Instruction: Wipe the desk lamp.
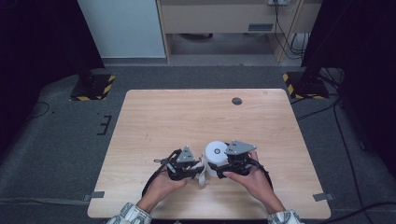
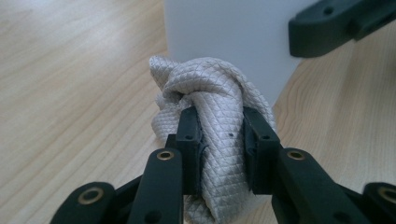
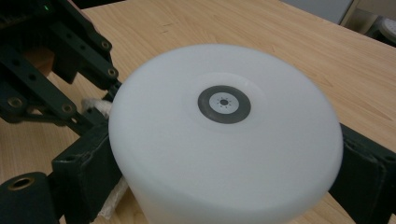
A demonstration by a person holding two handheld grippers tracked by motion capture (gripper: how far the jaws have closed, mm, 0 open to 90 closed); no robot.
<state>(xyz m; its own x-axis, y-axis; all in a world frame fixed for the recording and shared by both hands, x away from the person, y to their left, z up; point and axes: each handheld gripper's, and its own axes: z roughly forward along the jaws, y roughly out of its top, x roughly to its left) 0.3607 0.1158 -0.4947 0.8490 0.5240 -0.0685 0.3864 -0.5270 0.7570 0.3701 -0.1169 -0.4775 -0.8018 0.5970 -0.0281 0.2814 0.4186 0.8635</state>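
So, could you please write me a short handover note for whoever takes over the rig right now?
Left claw: shut on the cloth, which is bunched and pressed against the side of the cylinder.
Right claw: shut on the white cylinder, one jaw on each side, standing upright on the table near the front edge.
Done: both things gripped, cloth brought to the cylinder's wall.
Left: probably wiping the cylinder with the cloth; how much has been wiped cannot be told.
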